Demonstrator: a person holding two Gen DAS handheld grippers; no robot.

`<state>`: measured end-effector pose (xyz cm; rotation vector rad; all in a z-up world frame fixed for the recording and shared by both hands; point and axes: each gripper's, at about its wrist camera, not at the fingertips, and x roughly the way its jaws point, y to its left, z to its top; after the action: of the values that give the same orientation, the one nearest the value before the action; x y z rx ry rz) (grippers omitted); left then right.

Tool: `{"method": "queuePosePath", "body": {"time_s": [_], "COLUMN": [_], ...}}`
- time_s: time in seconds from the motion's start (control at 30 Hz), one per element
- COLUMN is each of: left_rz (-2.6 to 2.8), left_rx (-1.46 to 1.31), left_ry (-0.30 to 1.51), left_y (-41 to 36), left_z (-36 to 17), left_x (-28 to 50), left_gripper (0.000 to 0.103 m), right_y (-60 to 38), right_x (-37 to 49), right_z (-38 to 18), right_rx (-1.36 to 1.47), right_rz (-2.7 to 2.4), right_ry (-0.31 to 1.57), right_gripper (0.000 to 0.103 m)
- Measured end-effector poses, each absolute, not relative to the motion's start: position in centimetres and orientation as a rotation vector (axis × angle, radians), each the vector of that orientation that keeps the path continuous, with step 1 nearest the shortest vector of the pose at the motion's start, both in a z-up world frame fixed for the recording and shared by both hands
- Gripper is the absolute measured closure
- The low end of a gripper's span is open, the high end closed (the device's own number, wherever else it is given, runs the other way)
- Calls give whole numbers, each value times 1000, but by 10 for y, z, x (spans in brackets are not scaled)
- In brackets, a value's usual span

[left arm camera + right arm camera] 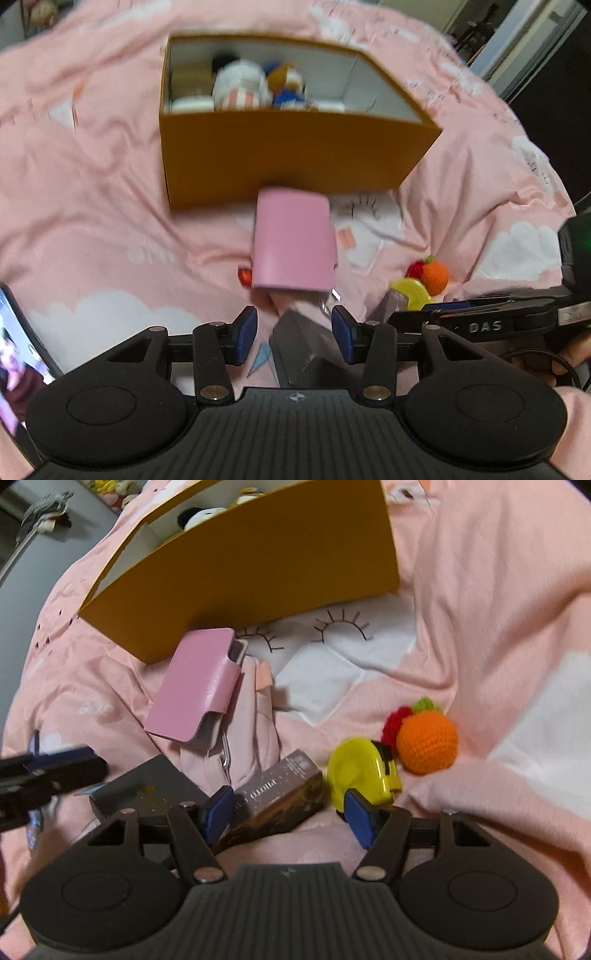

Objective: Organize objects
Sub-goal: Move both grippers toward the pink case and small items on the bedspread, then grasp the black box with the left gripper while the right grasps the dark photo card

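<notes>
While the orange box (295, 147) already holds soft toys, several things lie loose on the pink bedsheet (92, 229), so I judge the sorting is about halfway.

Left wrist view: the left gripper (293, 334) is spread wide and holds nothing. It hangs above a dark flat box (299, 350), w/ the pink wallet (293, 238) just beyond, lying close to the box's front wall. The wallet is smooth leather-like, rectangular. Picture is blurred, so small details I cannot tell.

Right wrist view: the right gripper (286, 814) is also spread, empty. A brownish printed carton (280, 797) lies between its pads, one pad touching or nearly. Just beside are a yellow tape measure (360, 775), hard plastic, round, and a crochet orange (426, 740) w/ a red crochet piece (395, 722), soft and knitted.

Next move prob.: squeeze on the carton's long sides, lift it over the box's rim. The cardboard is stiff, so the grip should hold.
</notes>
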<state>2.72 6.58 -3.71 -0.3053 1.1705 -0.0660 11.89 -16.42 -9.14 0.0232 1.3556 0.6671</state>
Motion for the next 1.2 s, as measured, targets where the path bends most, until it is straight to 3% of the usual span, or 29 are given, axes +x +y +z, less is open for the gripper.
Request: {"method": "queuePosePath", "body": {"time_s": [0.13,0.53,0.7,0.93,1.2], "left_rz": [-59,-140,-174,-174,-130], "left_rx": [-342,-444,-475,-584,-427], "left_ry": [1253,1464,1470,1434,1216], "left_y": [72,73,72,81,54], "left_z": [-48,-79,-81,-78,-42], "left_x": [36,59,55,47,28], "left_gripper": [50,37,37,50,59], "right_y": [-159,-134,-147,-172,-172], "right_x": [119,116,119,125,122], "right_z": [-92,-110,-107,-93,-67], "right_rx": [33,-42,5,101,101], "right_rz": [689,752,729,722,762], "right_ry": [1367,1459,1451,1420,1298], "right_gripper": [40,30,46,67,75]}}
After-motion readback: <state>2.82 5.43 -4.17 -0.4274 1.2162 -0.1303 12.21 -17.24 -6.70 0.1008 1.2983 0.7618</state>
